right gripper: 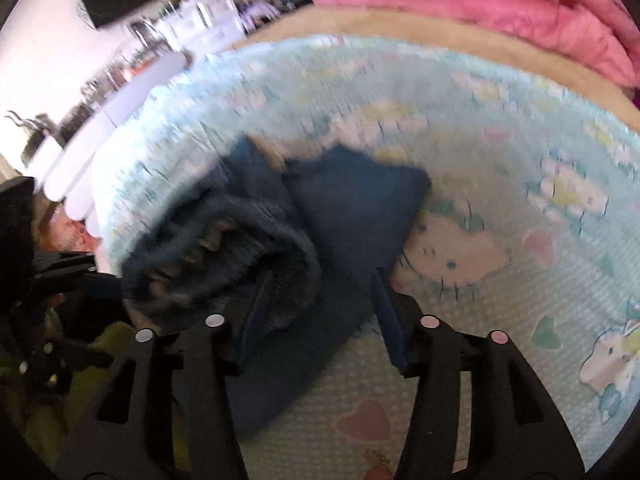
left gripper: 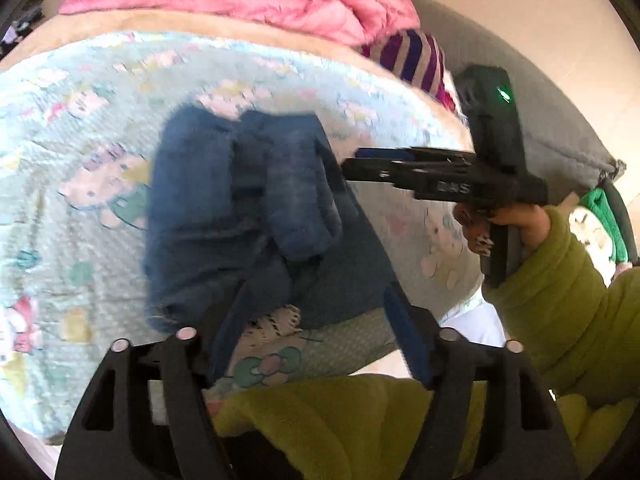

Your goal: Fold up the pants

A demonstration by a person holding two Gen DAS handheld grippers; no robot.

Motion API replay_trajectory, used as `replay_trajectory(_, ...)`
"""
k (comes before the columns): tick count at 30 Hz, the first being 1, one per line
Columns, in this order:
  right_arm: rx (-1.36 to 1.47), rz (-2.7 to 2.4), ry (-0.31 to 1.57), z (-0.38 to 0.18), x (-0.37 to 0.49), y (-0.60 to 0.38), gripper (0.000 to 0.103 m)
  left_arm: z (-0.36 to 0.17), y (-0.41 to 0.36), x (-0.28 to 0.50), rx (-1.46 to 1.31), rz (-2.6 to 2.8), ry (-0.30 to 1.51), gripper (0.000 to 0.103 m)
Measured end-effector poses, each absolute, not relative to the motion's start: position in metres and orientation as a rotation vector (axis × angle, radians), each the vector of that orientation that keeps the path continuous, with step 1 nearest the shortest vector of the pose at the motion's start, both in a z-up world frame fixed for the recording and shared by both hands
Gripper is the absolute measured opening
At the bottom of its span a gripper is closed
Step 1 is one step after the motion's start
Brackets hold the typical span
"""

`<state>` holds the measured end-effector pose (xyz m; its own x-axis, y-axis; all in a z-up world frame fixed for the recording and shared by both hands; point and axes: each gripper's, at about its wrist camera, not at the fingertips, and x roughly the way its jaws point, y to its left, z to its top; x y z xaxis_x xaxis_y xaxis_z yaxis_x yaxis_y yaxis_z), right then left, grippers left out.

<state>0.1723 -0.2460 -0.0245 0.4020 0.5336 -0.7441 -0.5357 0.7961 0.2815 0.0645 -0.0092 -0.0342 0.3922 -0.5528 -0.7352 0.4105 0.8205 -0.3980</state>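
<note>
A: Where are the pants (left gripper: 248,208)?

B: Bunched mid-blanket (left gripper: 80,160), toward twelve o'clock of the left gripper (left gripper: 316,332), whose fingers are spread wide and empty. The right gripper (right gripper: 316,320) is wide too.

A: Risk?

B: Through the blur, probably pinching one layer, so the bundle unrolls.

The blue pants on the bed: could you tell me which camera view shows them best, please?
The left wrist view: the blue pants lie bunched but whole on the cartoon-print blanket, only mildly blurred. The right wrist view shows them closer but heavily smeared, the lower end hidden behind the right gripper.
</note>
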Motion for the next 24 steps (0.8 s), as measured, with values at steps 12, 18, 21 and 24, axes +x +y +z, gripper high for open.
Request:
replay_trajectory(12, -0.189, 0.753, 0.943, -0.021, 0.174, -0.176, 0.044, -0.045, 0.04, 0.079, -0.176, -0.357, 1.014, 0.052)
replay_trajectory(18, -0.222, 0.726, 0.944, -0.035, 0.158, -0.191, 0.043, -0.045, 0.048, 0.076, -0.18, -0.347, 1.008, 0.052)
replay_trajectory(21, -0.199, 0.79, 0.843, -0.012, 0.139, -0.202, 0.051, -0.038, 0.05, 0.079, -0.184, -0.34, 0.991, 0.058)
replay_trajectory(24, -0.227, 0.848, 0.789, 0.005, 0.119, -0.207, 0.052, -0.029, 0.051, 0.086, -0.169, -0.309, 0.972, 0.075)
